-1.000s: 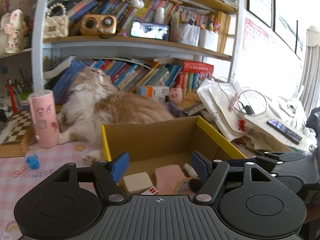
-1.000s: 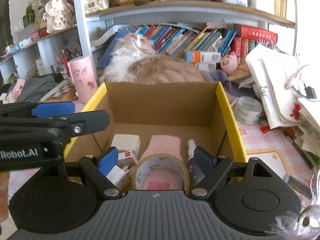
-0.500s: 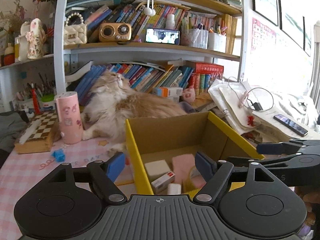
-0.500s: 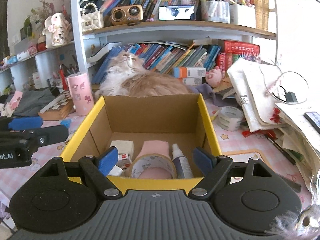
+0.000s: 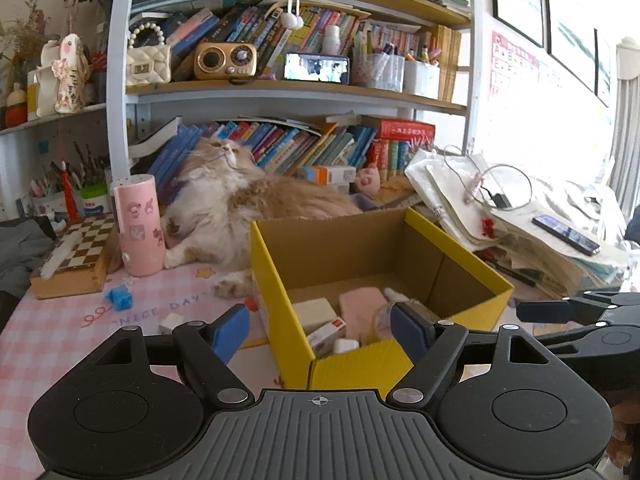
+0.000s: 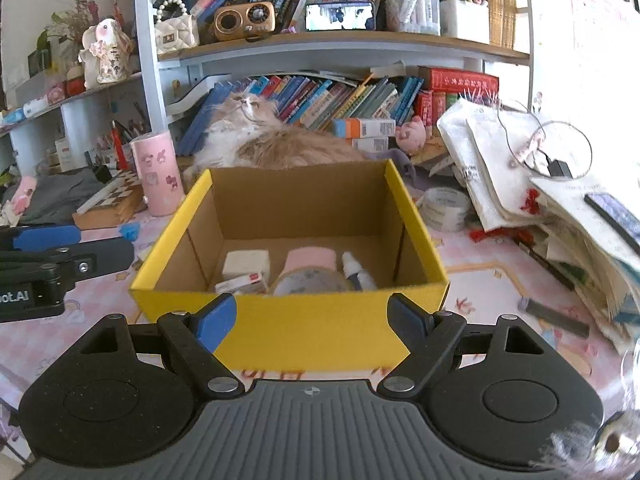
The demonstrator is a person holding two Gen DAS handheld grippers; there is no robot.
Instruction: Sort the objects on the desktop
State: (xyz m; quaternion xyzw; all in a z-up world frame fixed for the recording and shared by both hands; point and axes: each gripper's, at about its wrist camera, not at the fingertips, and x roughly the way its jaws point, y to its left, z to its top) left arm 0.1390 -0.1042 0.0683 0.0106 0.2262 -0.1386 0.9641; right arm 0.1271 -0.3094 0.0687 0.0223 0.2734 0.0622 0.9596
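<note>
A yellow cardboard box [image 6: 296, 332] stands open on the pink desk mat. Inside lie a white block [image 6: 246, 264], a pink pad [image 6: 310, 258], a tape roll [image 6: 310, 284], a small spray bottle [image 6: 354, 270] and a little red-labelled carton [image 6: 244, 282]. My right gripper [image 6: 310, 316] hovers open before the box's front wall, holding nothing. My left gripper [image 5: 318, 330] is open and empty in front of the box's [image 5: 360, 248] near left corner. A blue piece [image 5: 120, 298] and a small white piece [image 5: 170, 322] lie loose on the mat to the left.
A fluffy cat [image 5: 248, 208] lies right behind the box, by a pink cup [image 5: 138, 224] and a chessboard [image 5: 76, 256]. Another tape roll [image 6: 444, 208] sits right of the box. A pile of papers with a phone [image 5: 566, 234] fills the right side; bookshelves stand behind.
Both grippers have drawn back from above the box's inside to in front of it. The left one's jaws stand a little wider than a second ago.
</note>
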